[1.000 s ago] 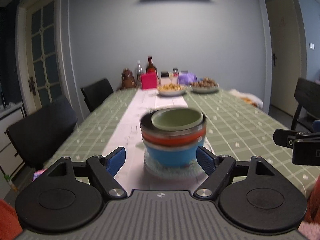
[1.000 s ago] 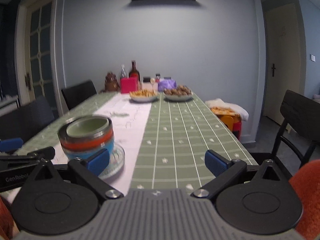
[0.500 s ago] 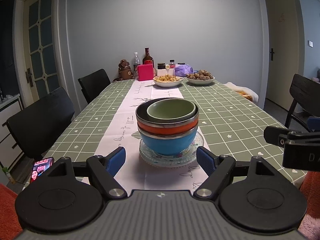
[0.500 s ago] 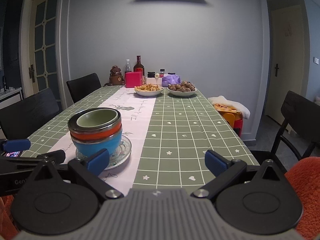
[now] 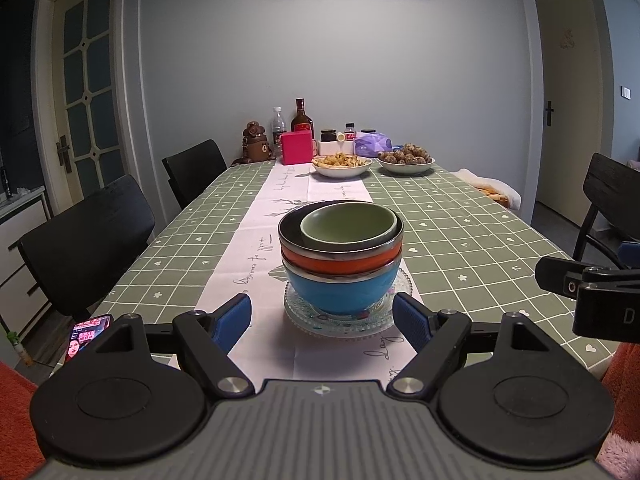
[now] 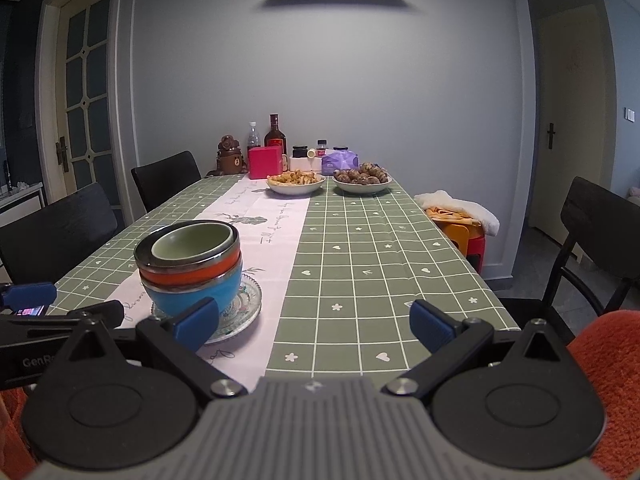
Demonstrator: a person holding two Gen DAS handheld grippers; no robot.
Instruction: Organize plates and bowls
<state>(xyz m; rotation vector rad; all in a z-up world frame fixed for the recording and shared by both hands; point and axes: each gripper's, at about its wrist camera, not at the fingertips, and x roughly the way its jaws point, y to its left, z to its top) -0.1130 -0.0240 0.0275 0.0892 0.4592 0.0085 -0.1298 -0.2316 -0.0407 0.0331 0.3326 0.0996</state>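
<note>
So the bowl stack [image 5: 341, 258] sits nested on the glass plate [image 5: 347, 320] mid-frame, on the surface's runner. My left gripper [image 5: 322, 317] is lined up on it, jaws wide and empty. My right gripper [image 6: 314, 322], also wide open, hangs off to the stack's right, holding nothing.

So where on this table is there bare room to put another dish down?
The green checked cloth right of the stacked bowls is bare up to the table edge. The white runner between the stack and the two food bowls is free too. The far end by the bottles is crowded.
</note>
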